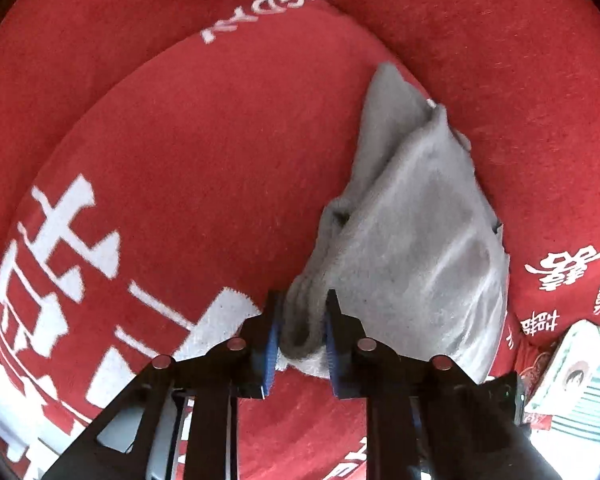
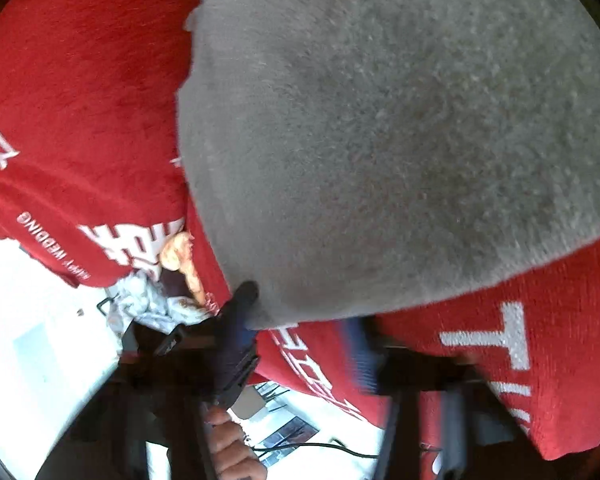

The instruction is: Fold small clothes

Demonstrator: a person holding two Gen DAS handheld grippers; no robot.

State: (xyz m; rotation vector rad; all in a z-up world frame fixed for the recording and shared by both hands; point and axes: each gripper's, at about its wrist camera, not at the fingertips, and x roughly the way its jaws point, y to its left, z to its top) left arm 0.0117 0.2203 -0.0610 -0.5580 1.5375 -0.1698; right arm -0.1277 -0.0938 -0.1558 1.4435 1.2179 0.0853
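Observation:
A small grey knit garment [image 1: 412,220] lies crumpled on a red blanket with white lettering [image 1: 188,152]. My left gripper [image 1: 302,328] is shut on the garment's near bunched edge, blue pads pinching the cloth. In the right wrist view the same grey garment [image 2: 380,140] fills most of the frame, very close. My right gripper [image 2: 304,320] sits at its lower edge. Its left finger [image 2: 240,312] touches the cloth and the right finger is blurred. The jaws stand wide apart with nothing clamped between them.
The red blanket [image 2: 80,120] has folds and a ridge across the far side. Printed packets [image 1: 576,368] lie at the blanket's right edge. A white floor, a cable [image 2: 320,446] and patterned fabric [image 2: 148,304] show below the blanket in the right wrist view.

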